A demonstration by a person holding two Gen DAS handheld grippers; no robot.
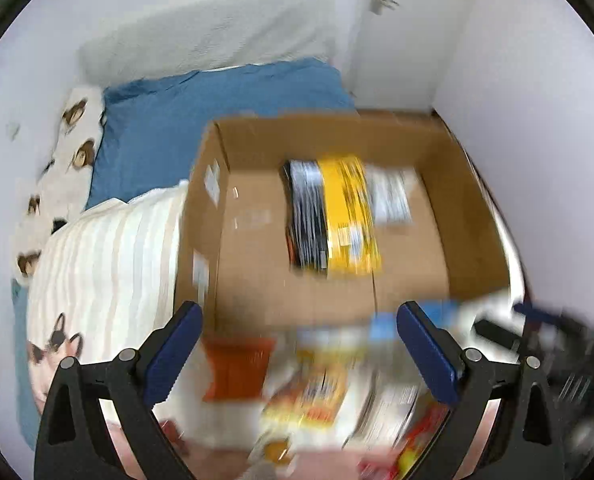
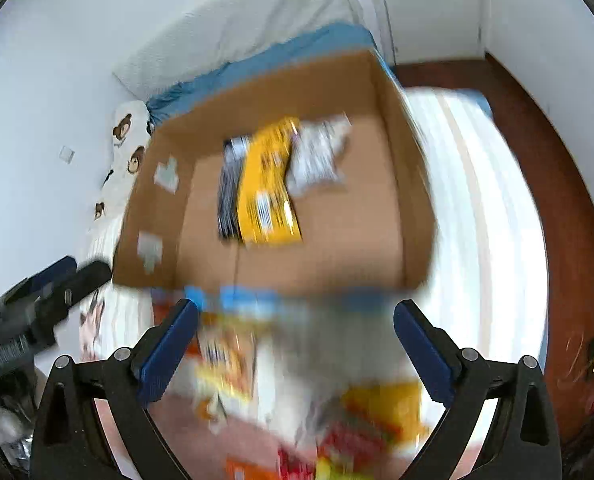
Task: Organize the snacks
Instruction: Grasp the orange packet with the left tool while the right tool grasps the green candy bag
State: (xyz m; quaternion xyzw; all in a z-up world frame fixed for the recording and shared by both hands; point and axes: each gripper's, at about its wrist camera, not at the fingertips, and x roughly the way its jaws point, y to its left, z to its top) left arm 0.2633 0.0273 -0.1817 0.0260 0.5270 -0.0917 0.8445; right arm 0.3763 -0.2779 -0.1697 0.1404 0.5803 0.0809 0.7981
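Snacks (image 1: 317,392) lie heaped on the bed just below both of my tools, nearer than the cardboard box (image 1: 337,280) straight ahead, where a yellow packet (image 1: 351,216) already rests lengthwise. Left hand-held gripper (image 1: 299,356) and right hand-held gripper (image 2: 297,354) both gape empty; blur hides which packet sits closest, probably left's orange one.

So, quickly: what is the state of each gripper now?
Left gripper: open, holding nothing.
Right gripper: open, holding nothing.
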